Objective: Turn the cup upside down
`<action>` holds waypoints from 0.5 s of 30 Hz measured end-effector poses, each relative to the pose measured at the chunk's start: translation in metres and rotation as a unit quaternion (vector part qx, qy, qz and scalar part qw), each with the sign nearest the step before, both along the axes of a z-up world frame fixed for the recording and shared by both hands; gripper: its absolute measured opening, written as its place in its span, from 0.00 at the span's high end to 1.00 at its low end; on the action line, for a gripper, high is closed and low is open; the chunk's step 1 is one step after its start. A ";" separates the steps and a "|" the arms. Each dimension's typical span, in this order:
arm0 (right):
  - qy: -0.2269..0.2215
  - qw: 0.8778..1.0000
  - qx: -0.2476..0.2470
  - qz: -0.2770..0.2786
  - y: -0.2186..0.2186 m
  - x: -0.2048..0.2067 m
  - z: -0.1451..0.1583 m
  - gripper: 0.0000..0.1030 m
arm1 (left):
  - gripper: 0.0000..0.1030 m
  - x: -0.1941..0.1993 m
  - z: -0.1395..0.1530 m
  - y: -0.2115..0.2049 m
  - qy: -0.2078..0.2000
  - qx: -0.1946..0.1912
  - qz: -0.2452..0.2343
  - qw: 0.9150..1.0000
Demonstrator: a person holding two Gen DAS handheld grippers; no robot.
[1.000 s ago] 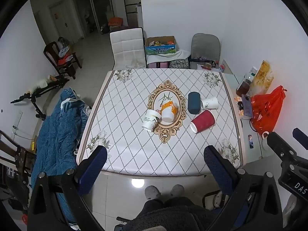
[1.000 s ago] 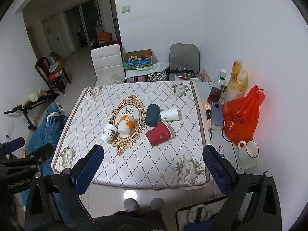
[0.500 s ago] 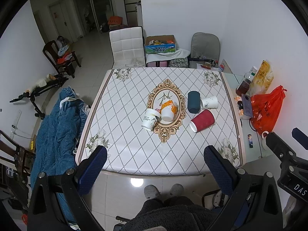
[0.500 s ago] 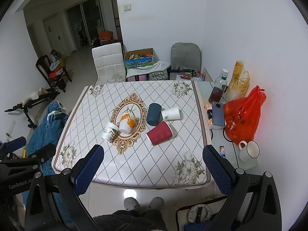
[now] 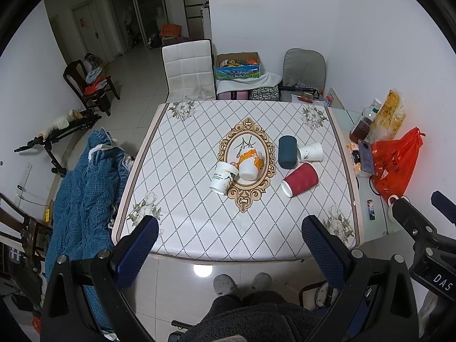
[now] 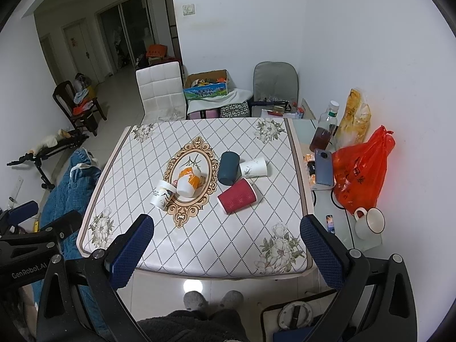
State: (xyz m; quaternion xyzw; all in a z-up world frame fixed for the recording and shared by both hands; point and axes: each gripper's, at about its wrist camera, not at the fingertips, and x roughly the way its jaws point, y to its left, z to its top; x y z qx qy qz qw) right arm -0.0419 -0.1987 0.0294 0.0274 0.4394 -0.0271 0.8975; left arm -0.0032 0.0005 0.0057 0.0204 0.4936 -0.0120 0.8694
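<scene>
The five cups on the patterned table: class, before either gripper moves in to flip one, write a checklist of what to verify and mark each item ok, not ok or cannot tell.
1. Left gripper jaws apart and holding nothing: ok.
2. Right gripper jaws apart and holding nothing: ok.
3. Cups within view of both cameras: ok.
4. Red cup lies on its side with free space round it: ok.
5. Dark blue cup clear of the white cup beside it: cannot tell, they lie very close.
6. Orange-patterned cup clear of the printed white cup: not ok, they lie against each other.
</scene>
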 end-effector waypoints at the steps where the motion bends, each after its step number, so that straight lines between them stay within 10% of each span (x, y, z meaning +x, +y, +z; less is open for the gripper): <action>1: 0.000 1.000 0.000 0.000 0.001 0.000 0.000 0.00 | 0.00 0.000 0.000 0.000 0.000 0.000 0.000 1.000; 15: 0.001 1.000 0.000 0.000 -0.002 0.000 -0.001 0.00 | 0.00 0.001 -0.003 0.000 0.001 -0.001 0.001 1.000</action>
